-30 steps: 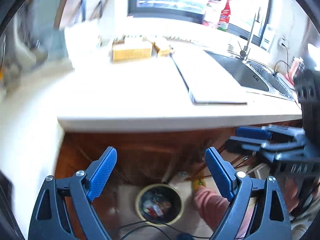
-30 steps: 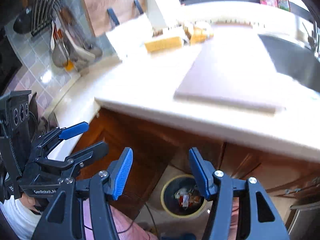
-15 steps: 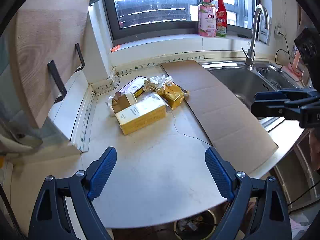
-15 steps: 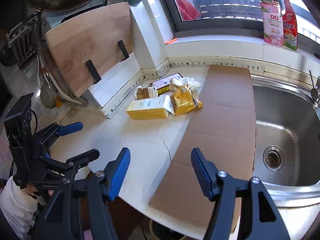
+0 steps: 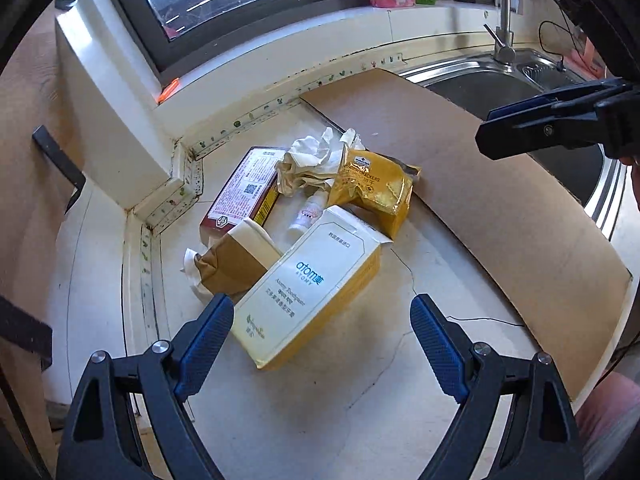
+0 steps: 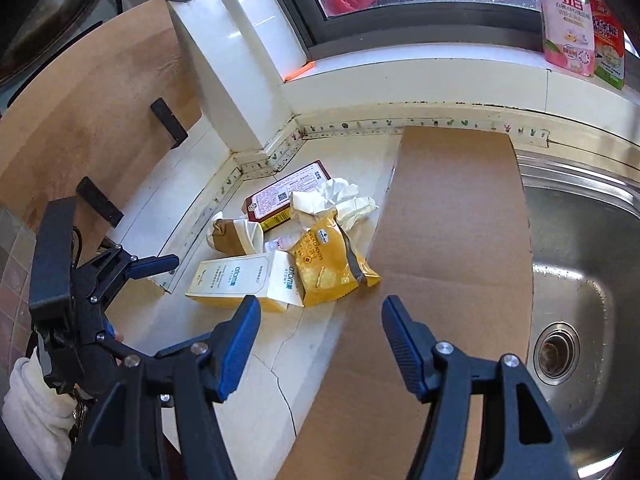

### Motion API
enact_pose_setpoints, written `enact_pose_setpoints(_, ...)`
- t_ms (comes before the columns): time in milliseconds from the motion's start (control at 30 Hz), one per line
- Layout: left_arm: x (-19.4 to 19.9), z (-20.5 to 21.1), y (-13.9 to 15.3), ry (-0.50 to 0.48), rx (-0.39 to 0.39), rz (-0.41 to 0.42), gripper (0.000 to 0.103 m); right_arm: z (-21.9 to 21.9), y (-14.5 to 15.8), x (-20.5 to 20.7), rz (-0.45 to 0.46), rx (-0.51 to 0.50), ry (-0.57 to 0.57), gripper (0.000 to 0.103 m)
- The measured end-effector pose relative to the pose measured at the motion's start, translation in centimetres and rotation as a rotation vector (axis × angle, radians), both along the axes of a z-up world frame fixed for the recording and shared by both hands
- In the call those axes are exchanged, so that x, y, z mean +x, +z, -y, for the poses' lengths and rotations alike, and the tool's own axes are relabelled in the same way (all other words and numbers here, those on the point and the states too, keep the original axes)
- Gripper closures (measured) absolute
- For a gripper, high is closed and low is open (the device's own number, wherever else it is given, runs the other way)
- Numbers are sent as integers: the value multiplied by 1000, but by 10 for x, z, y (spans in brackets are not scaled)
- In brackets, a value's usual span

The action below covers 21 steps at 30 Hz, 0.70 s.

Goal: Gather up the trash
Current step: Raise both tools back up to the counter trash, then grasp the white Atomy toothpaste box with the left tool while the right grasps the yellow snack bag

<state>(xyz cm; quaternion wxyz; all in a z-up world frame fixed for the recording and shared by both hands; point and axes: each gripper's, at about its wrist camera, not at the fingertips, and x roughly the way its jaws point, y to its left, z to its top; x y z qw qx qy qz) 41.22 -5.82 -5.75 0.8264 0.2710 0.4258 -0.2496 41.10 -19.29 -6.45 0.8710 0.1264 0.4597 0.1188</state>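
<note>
A pile of trash lies on the cream countertop (image 5: 360, 400) near the corner: a white and yellow toothpaste box (image 5: 308, 292) (image 6: 236, 280), a yellow cracker bag (image 5: 376, 192) (image 6: 324, 264), crumpled white paper (image 5: 316, 156) (image 6: 340, 196), a dark red box (image 5: 244, 192) (image 6: 284, 200), a brown and white packet (image 5: 236, 260) (image 6: 232, 236) and a small bottle (image 5: 308, 216). My left gripper (image 5: 322, 344) is open and empty, just in front of the toothpaste box. My right gripper (image 6: 320, 340) is open and empty, short of the cracker bag.
A cardboard sheet (image 5: 500, 200) (image 6: 452, 260) lies right of the pile, partly over the steel sink (image 6: 580, 280). A wooden board (image 6: 80, 112) leans at the left. A tap (image 5: 504, 20) and bottles (image 6: 576, 20) stand by the window.
Both grippers rose from the bin by the floor cabinet up over the counter and moved in toward the trash pile. Both stayed open.
</note>
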Motion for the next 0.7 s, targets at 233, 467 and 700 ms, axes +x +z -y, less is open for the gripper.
enact_pose_setpoints(233,30,3,-17,-34,12,-79,14,4,-22,26,-35,10,7,40)
enact_pose_setpoints(467,52,-4,-34,-10,-28,-169,16,2,-32,41,-52,2,18,40)
enact_pose_setpoints(700,45,-3,-30,3,-91,-189,33,-11,-43,58,-64,-51,8,40)
